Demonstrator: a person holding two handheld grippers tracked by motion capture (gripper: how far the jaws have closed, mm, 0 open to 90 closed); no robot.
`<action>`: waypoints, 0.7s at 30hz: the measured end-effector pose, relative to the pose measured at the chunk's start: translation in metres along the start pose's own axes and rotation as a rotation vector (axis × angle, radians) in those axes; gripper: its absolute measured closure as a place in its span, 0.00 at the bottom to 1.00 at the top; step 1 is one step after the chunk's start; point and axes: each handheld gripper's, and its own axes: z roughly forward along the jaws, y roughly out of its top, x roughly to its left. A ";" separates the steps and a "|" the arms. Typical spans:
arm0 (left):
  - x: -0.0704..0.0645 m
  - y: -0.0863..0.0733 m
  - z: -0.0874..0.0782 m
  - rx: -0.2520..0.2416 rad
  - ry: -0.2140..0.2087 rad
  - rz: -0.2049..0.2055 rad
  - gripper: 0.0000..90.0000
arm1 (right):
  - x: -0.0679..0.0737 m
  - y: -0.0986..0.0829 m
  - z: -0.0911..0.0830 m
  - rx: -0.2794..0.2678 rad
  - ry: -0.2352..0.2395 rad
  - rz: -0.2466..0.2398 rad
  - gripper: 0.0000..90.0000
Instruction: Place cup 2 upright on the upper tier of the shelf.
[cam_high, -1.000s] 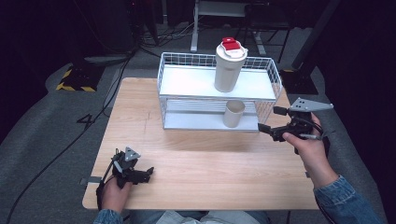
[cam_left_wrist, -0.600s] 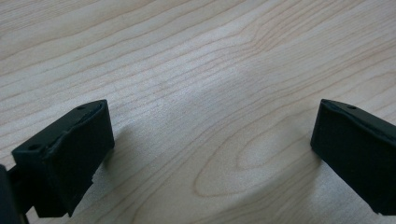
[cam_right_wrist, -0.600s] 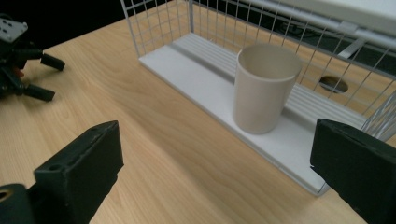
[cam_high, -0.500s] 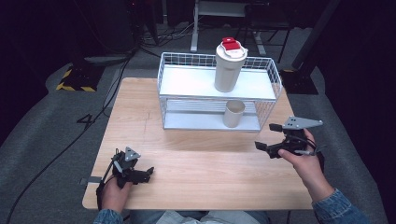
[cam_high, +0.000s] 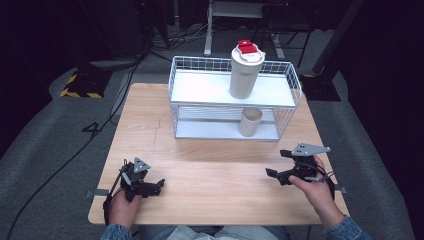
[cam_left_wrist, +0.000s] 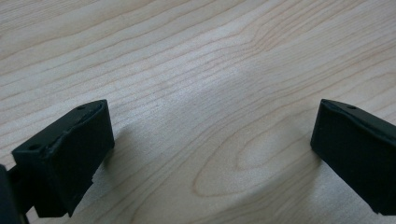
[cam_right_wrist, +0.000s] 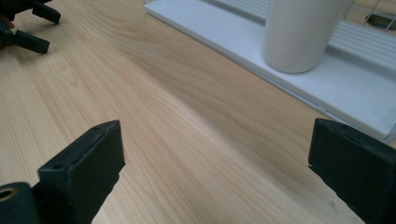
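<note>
Pale wood grain is what lies between the jaws of both grippers, so neither tool has hold of anything. The left gripper (cam_high: 159, 184) is rested low on the near left part of the wooden table (cam_high: 215, 170), its jaws spread wide over bare board, presumably parked there to keep it out of the way. The right gripper (cam_high: 276, 164) is held just above the near right part of the table, jaws also fully apart, and is turned toward the white wire rack (cam_high: 287, 80) at the far side.

On the rack's lower shelf a small beige cup (cam_high: 250, 121) is stood upright near the open front edge (the side from which it can be reached without lifting over the wire rim); in the right gripper view the same cup (cam_right_wrist: 301, 32) is seen ahead, well apart from the jaws. On the upper shelf a tall cream tumbler with a red lid (cam_high: 246, 70) is stood upright, probably against the back wire, though that contact cannot be made out.

The wide opening of the right jaws is judged to suit the cup's round body, should it be approached.
</note>
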 end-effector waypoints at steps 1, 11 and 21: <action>0.000 0.000 0.000 0.000 0.000 0.000 0.00 | 0.001 -0.007 0.005 0.006 0.005 0.012 0.04; 0.000 0.000 0.000 0.000 -0.001 -0.001 0.00 | -0.002 -0.035 0.022 0.013 0.002 0.041 0.06; 0.000 0.000 0.000 0.000 -0.001 0.000 0.00 | 0.003 -0.045 0.028 0.055 -0.023 0.003 0.07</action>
